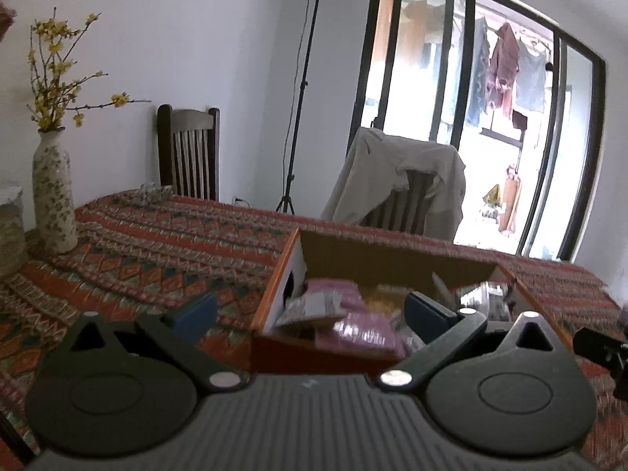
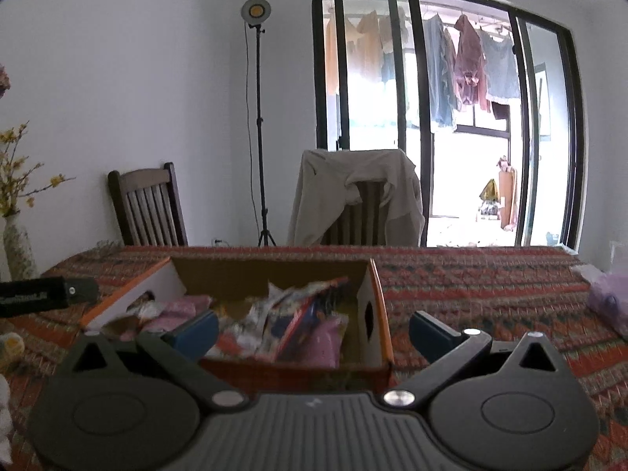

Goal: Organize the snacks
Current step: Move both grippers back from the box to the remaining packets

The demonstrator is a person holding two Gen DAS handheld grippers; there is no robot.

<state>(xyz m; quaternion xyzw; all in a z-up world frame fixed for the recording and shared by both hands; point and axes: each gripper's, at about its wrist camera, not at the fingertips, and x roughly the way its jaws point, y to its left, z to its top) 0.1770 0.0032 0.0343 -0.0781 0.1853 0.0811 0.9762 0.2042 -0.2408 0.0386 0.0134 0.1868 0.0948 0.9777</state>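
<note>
An open orange cardboard box (image 1: 274,286) (image 2: 378,294) stands on the patterned tablecloth, filled with snack packets. Pink packets (image 1: 361,329) (image 2: 322,343) and a red and blue packet (image 2: 302,314) lie inside. My left gripper (image 1: 310,316) is open over the box's near left corner, with nothing between its blue pads. My right gripper (image 2: 312,331) is open too, its fingers straddling the box's near right part, empty. The left gripper's body (image 2: 47,294) shows at the left edge of the right wrist view.
A flowered vase (image 1: 53,200) with yellow branches stands at the table's left. Two wooden chairs (image 1: 188,153) (image 2: 361,212) line the far side, one draped with a beige jacket. A lamp stand (image 2: 259,125) stands behind. A pale purple bag (image 2: 608,302) lies at the right.
</note>
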